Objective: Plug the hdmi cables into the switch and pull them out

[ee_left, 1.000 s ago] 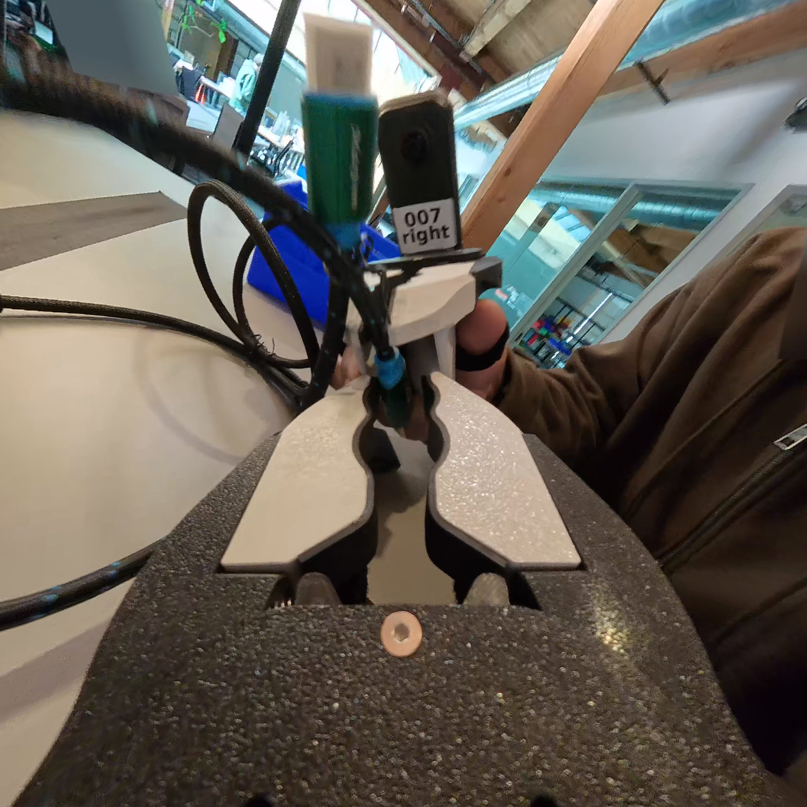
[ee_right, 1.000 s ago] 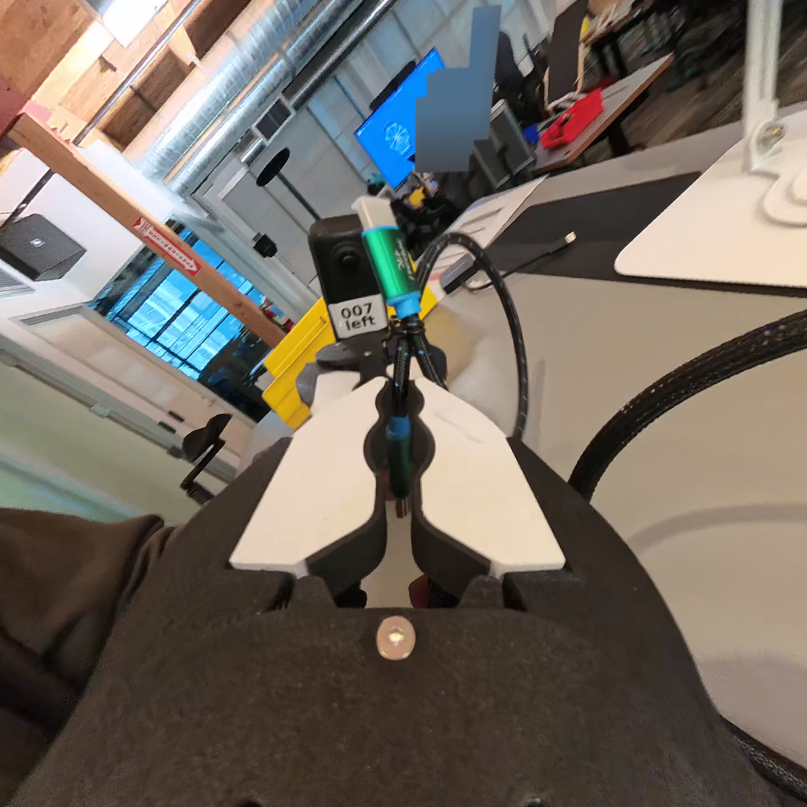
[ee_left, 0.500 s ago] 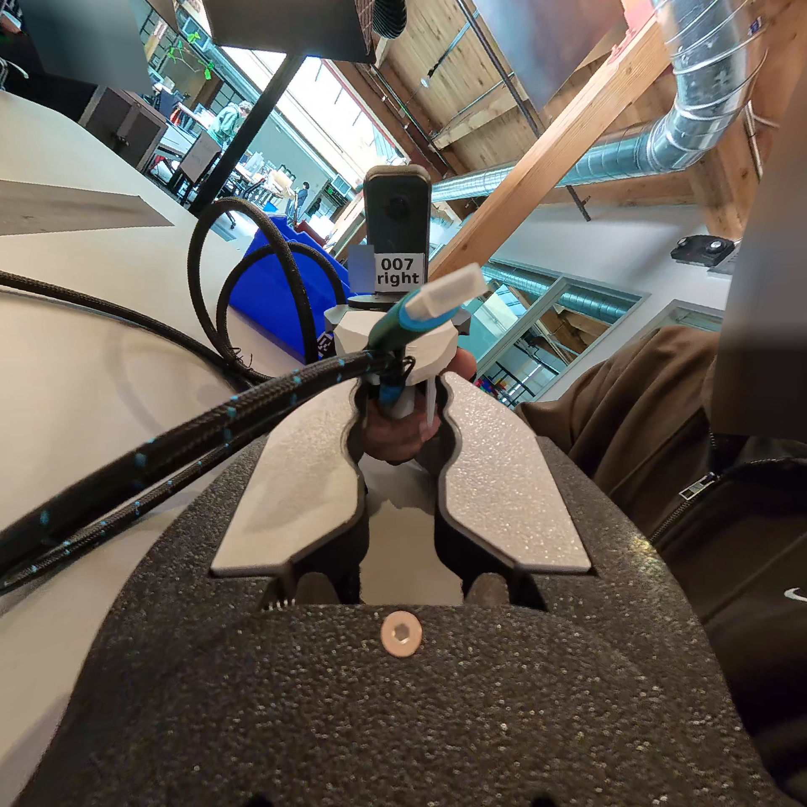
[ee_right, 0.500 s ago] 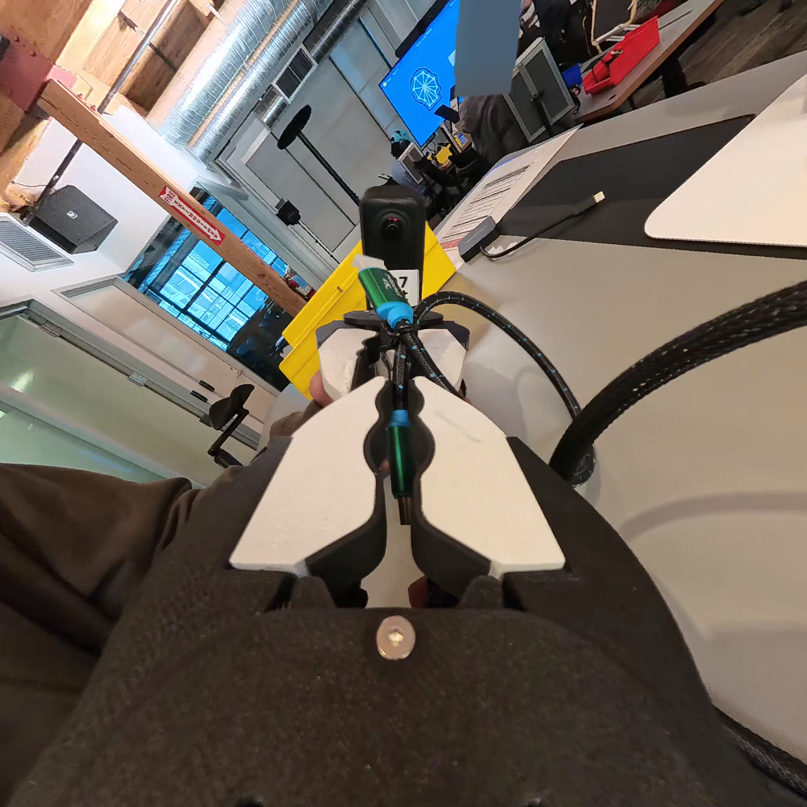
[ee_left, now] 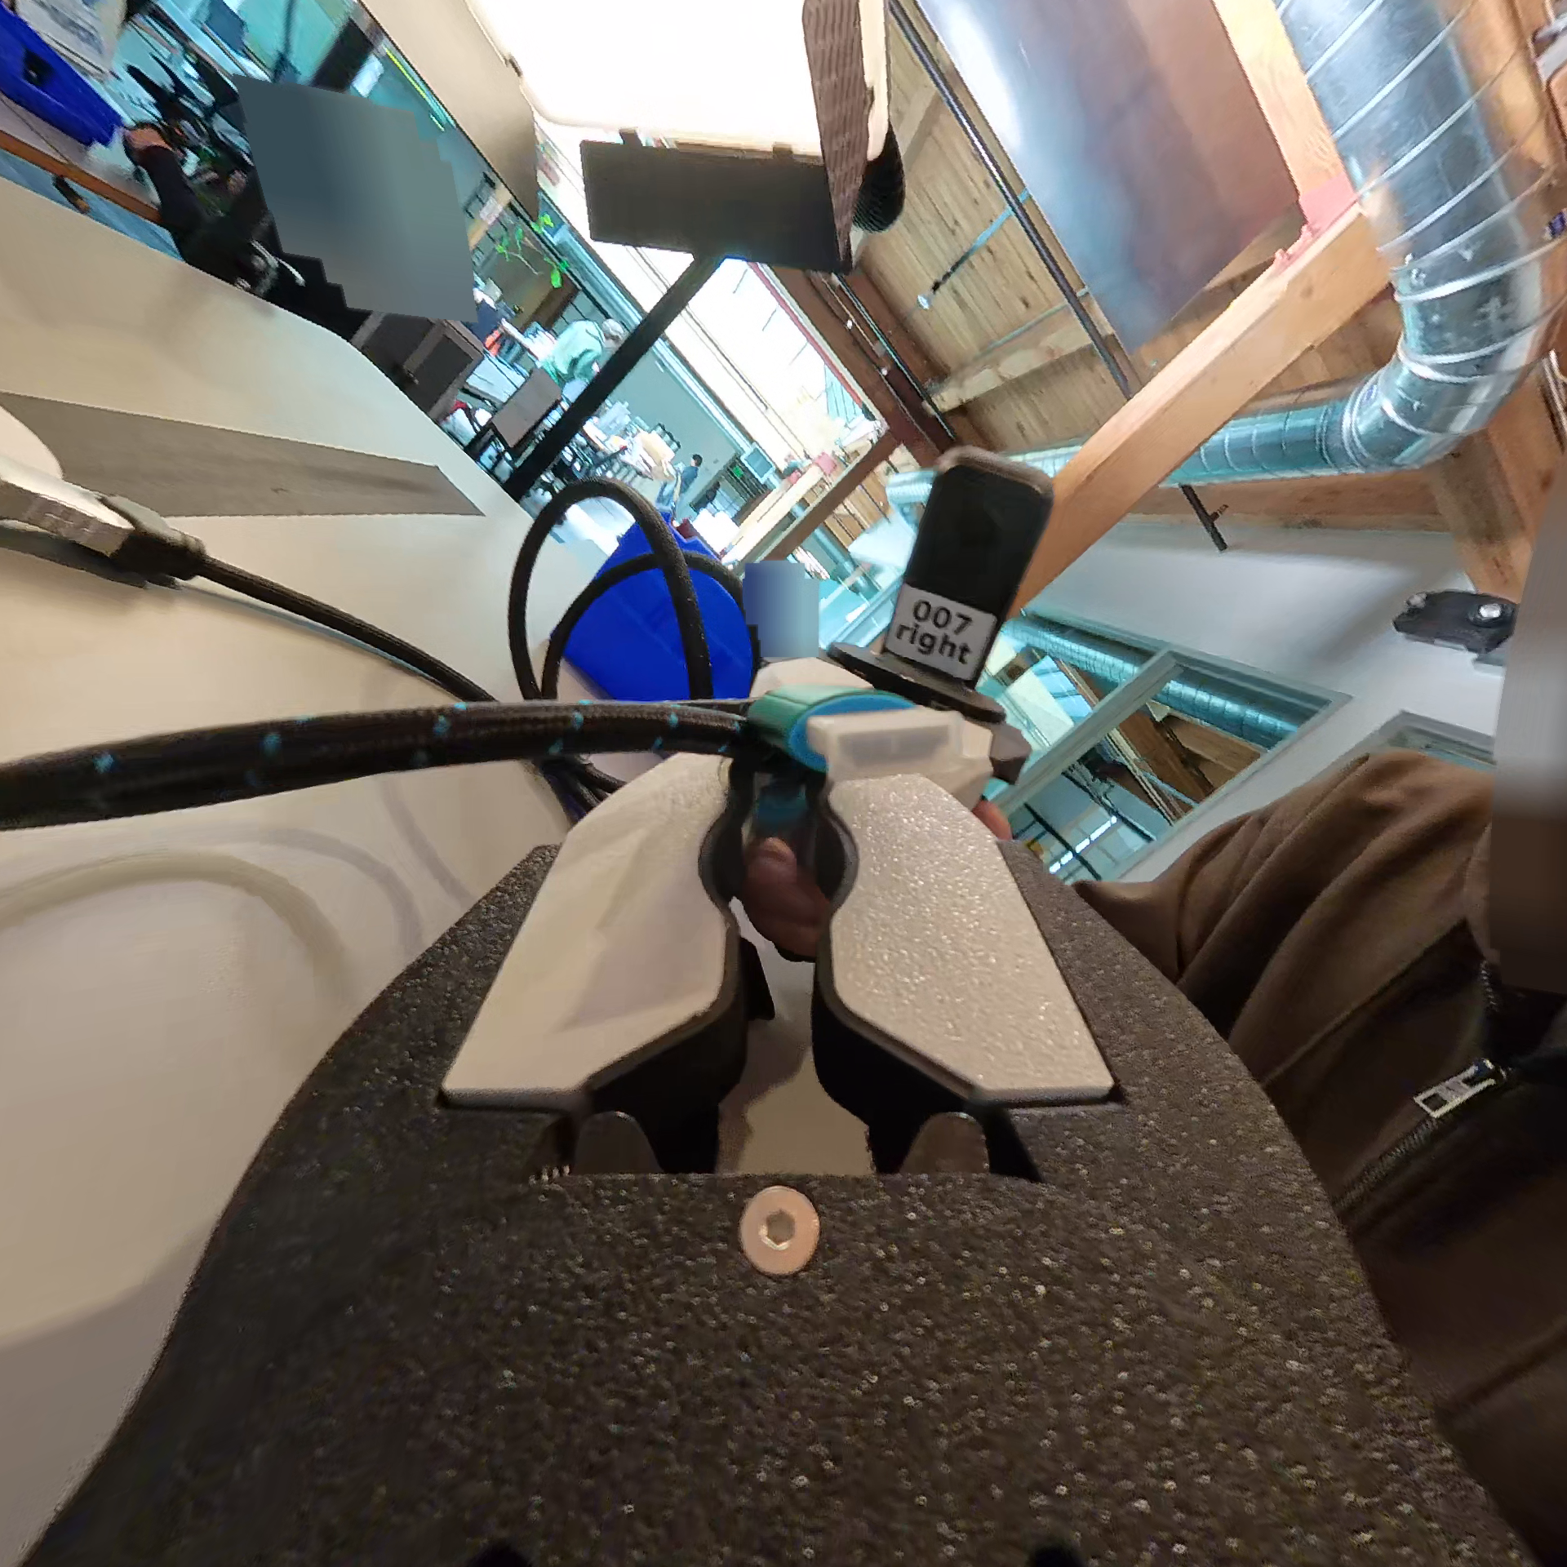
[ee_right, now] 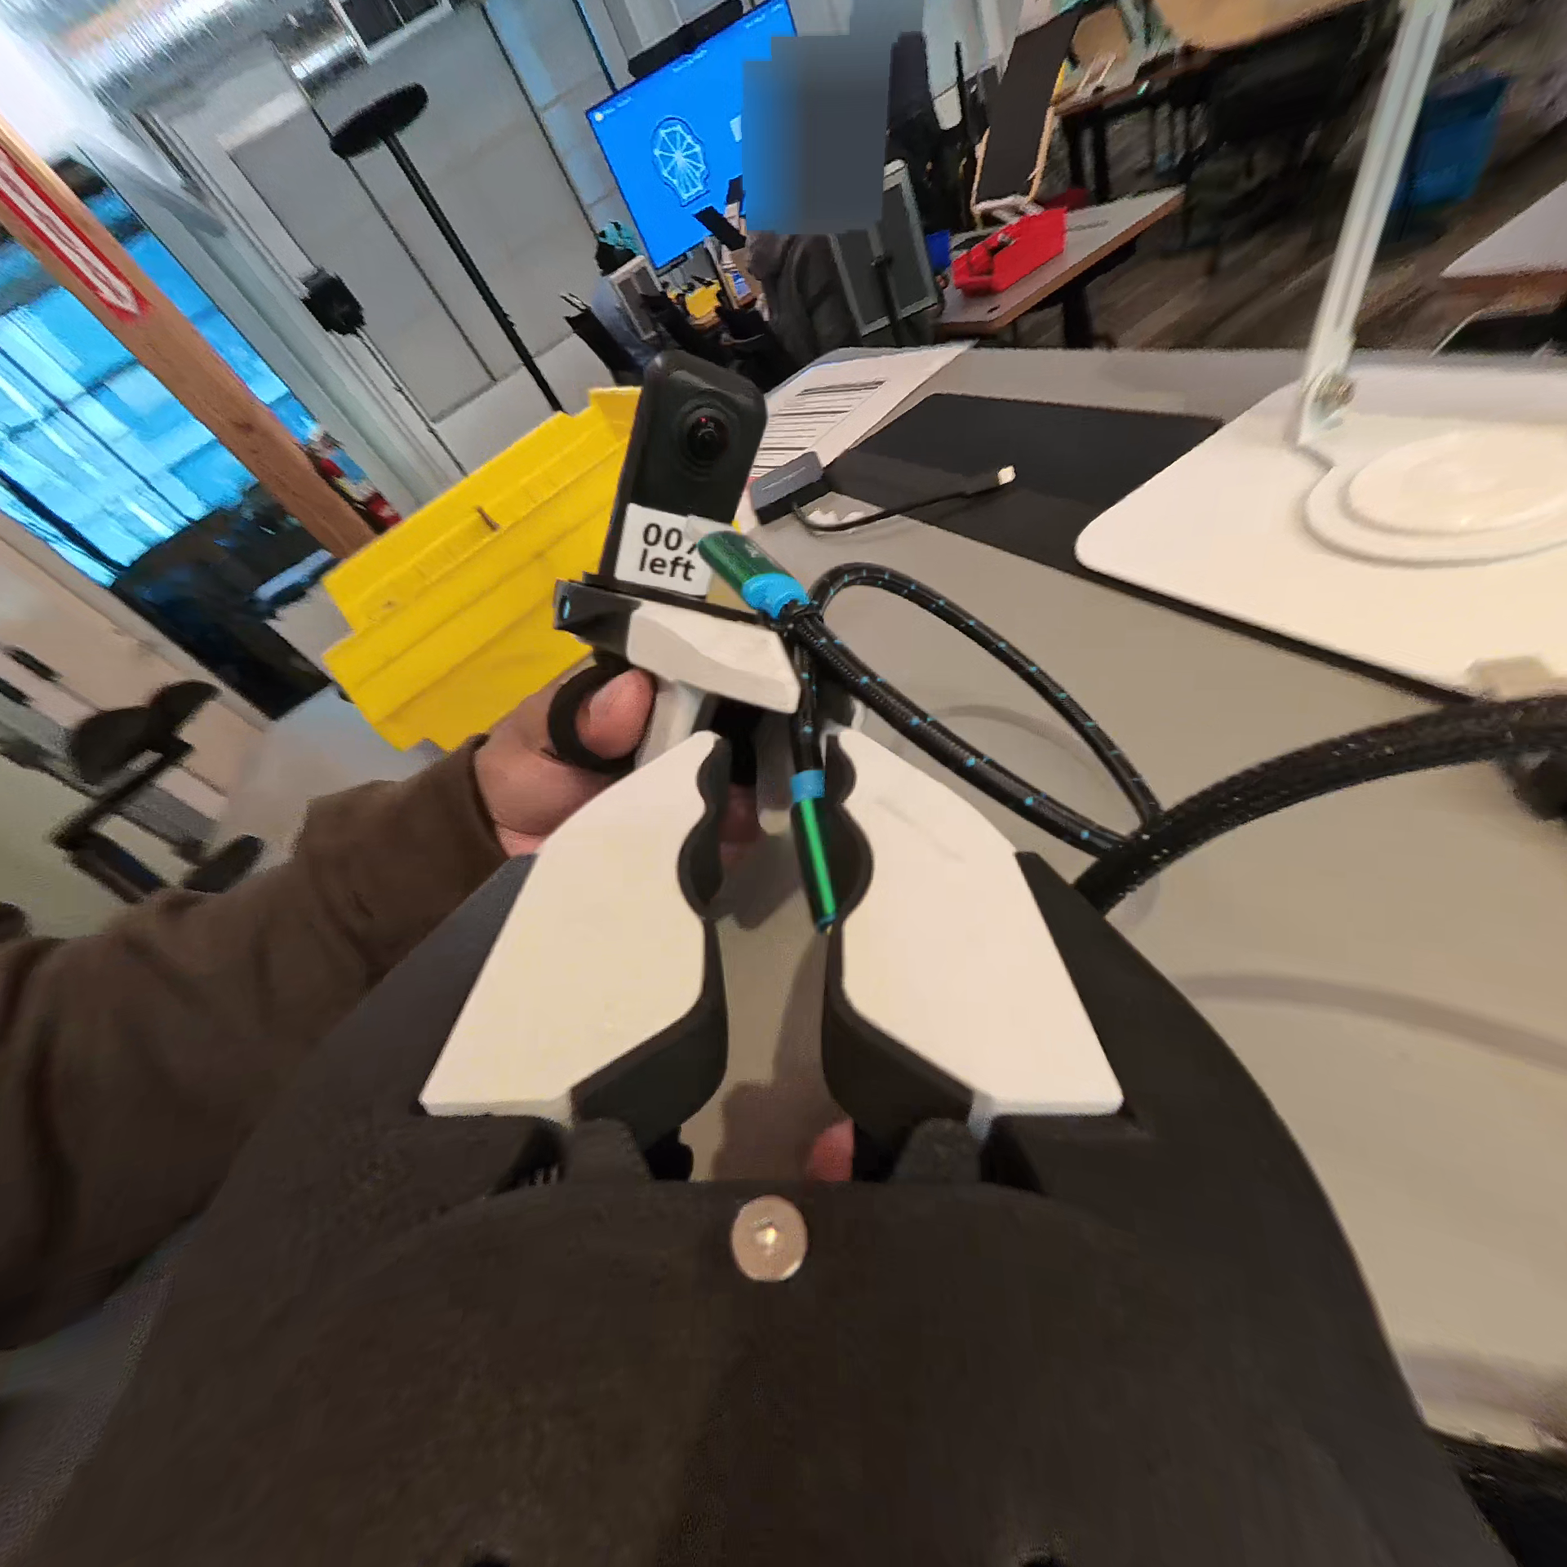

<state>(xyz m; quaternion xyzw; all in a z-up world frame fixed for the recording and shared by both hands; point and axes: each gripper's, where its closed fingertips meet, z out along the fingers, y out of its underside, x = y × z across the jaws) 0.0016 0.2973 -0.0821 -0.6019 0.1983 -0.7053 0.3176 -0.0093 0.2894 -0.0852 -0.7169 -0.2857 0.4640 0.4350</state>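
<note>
Facing each other above the pale surface (ee_right: 1272,848), both grippers meet on one braided black cable (ee_right: 1000,670) with green plugs. The left gripper (ee_left: 776,797) is clenched on the cable just behind its capped plug (ee_left: 848,729), which juts sideways past the fingertips. The right gripper (ee_right: 776,784) stands released, the other plug (ee_right: 814,856) leaning against its right finger (ee_right: 933,933). A yellow bin (ee_right: 475,610) sits at the far edge.

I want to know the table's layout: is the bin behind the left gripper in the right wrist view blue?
No, that bin is yellow.
</note>
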